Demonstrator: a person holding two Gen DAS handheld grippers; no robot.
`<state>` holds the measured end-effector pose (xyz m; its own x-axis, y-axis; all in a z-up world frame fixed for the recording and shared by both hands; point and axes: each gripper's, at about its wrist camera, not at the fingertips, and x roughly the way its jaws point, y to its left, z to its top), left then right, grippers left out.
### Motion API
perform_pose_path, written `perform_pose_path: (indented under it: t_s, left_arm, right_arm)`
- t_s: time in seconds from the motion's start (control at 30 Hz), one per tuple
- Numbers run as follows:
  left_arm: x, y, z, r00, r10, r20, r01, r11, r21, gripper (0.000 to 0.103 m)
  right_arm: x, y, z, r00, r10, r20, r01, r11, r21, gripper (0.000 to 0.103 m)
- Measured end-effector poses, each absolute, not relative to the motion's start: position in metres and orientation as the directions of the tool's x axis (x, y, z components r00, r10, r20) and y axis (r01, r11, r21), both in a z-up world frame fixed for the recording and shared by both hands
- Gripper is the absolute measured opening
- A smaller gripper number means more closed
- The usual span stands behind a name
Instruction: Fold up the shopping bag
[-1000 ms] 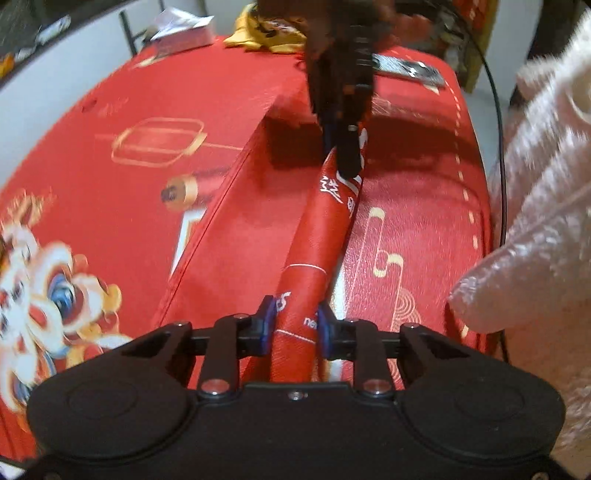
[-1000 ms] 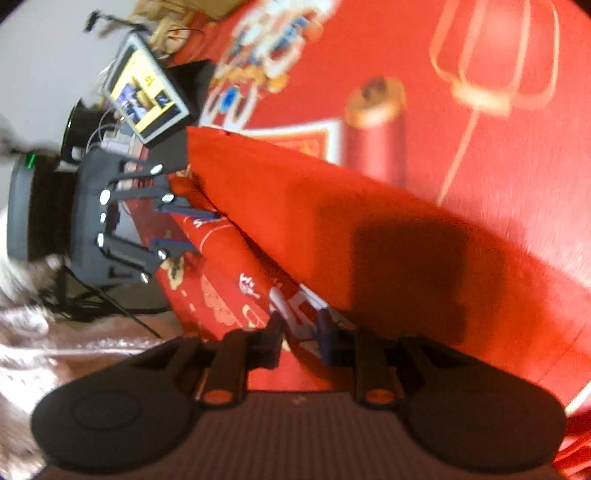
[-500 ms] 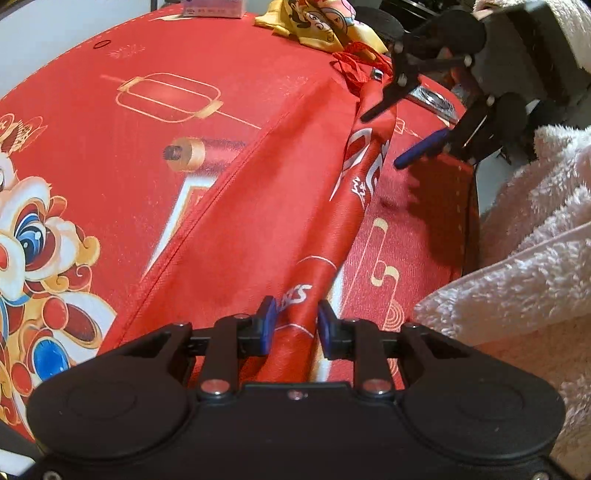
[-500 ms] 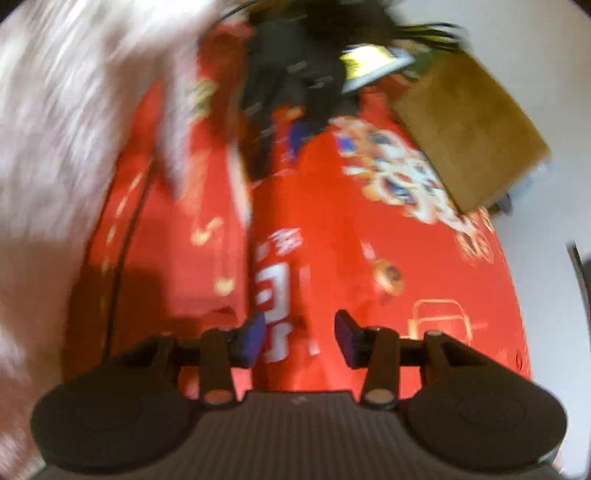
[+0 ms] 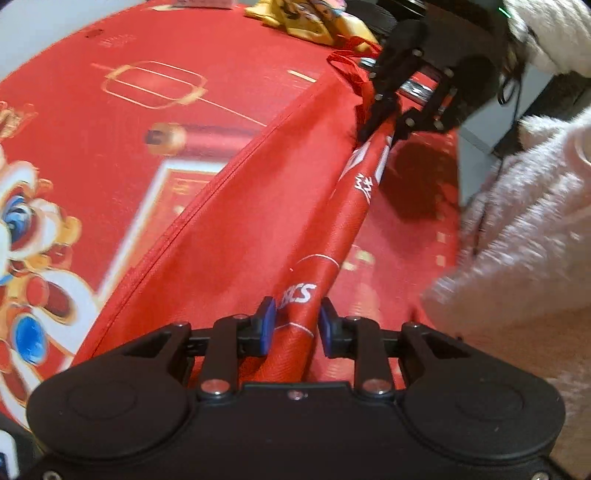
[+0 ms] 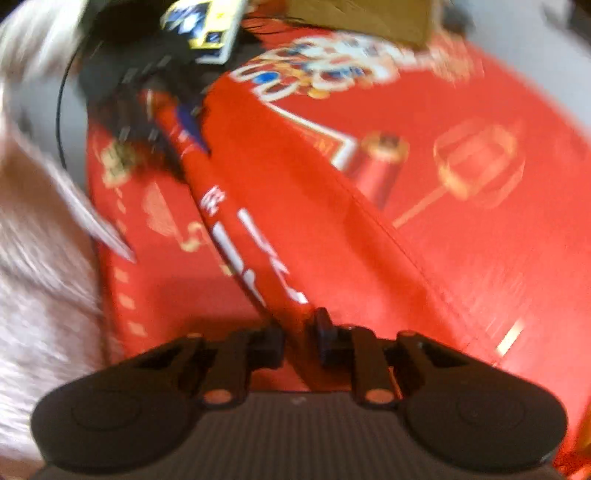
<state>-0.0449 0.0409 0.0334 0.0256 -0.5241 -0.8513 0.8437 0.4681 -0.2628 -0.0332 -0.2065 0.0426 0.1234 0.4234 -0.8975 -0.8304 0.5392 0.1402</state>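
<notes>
1. The red shopping bag [image 5: 229, 236] lies flat on the desk [image 5: 110, 122], which wears a red cloth printed with lanterns and a cartoon lion. One long edge of the bag is raised into a narrow ridge with white lettering.
2. The left gripper [image 5: 293, 321] has that ridge between its fingers [image 5: 266, 325]. The blue pads sit close against either side of the fabric, nearly closed, and the fold passes straight through them.
3. Ahead of the left fingers the ridge runs up and away to the right gripper [image 5: 384, 122], which meets it at the far end. Whether those black fingers are pinching the fabric cannot be told from this view.
4. In the right wrist view, which is blurred, the right gripper [image 6: 299, 339] also has the ridge between its fingers [image 6: 323, 332], the gap narrow and the red fabric filling it.
5. Ahead of the right fingers the ridge leads to the left gripper [image 6: 184, 125], dark and smeared at the far end.
6. The bag's red handle loop [image 5: 351, 70] lies just beyond the right gripper in the left wrist view.
7. A yellow printed cloth [image 5: 310, 22] sits farther off at the desk's far edge.
8. A fluffy pale pink sleeve [image 5: 524, 221] fills the space to the right of the left fingers.
</notes>
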Motion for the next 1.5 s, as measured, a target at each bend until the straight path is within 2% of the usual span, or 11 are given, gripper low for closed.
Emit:
perform_pose_path:
  t_s: [0.13,0.2,0.37,0.57,0.93,1.13,1.2,1.37,1.43,1.47,1.5]
  left_arm:
    - [-0.060,0.034,0.034,0.009,-0.521,-0.853,0.873,0.420,-0.248,0.026]
    - [-0.061,0.034,0.034,0.051,-0.512,-0.858,0.885,0.421,-0.198,0.033]
    - [-0.078,0.032,0.051,0.217,-0.528,-0.821,0.938,0.345,0.026,0.041]
    - [-0.086,0.029,0.064,0.289,-0.543,-0.788,0.944,0.299,0.140,0.040]
    - [-0.115,0.014,0.038,0.440,-0.490,-0.753,0.893,0.151,0.423,0.042]
    - [-0.104,0.010,0.031,0.425,-0.479,-0.768,0.900,0.137,0.413,0.039]
    - [-0.096,0.011,0.031,0.388,-0.472,-0.792,0.921,0.177,0.346,0.036]
    - [-0.059,0.016,0.038,0.242,-0.486,-0.840,0.928,0.369,0.053,0.033]
    - [-0.053,0.020,0.038,0.221,-0.496,-0.840,0.918,0.396,0.008,0.033]
    - [-0.051,0.021,0.038,0.214,-0.500,-0.839,0.912,0.409,-0.011,0.033]
    - [-0.048,0.022,0.039,0.207,-0.504,-0.838,0.906,0.423,-0.031,0.033]
  right_arm:
    - [-0.015,-0.227,0.032,-0.007,0.475,-0.880,-0.681,0.642,0.352,0.017]
    - [-0.007,-0.230,0.028,-0.039,0.491,-0.870,-0.645,0.653,0.397,0.017]
    - [0.013,-0.223,0.024,-0.156,0.455,-0.877,-0.639,0.630,0.441,0.016]
    - [0.047,-0.211,0.010,-0.315,0.401,-0.860,-0.565,0.649,0.510,0.015]
    - [0.076,-0.232,-0.014,-0.451,0.476,-0.755,-0.287,0.724,0.628,0.014]
    - [0.082,-0.237,-0.020,-0.468,0.495,-0.732,-0.235,0.729,0.643,0.014]
    - [0.083,-0.239,-0.022,-0.467,0.505,-0.726,-0.223,0.728,0.649,0.014]
    - [0.078,-0.244,-0.016,-0.430,0.513,-0.743,-0.273,0.711,0.648,0.015]
    - [0.071,-0.241,-0.004,-0.374,0.508,-0.776,-0.352,0.696,0.626,0.023]
    - [0.066,-0.237,0.005,-0.321,0.509,-0.799,-0.402,0.691,0.601,0.035]
    - [0.059,-0.236,0.016,-0.247,0.496,-0.833,-0.459,0.697,0.551,0.043]
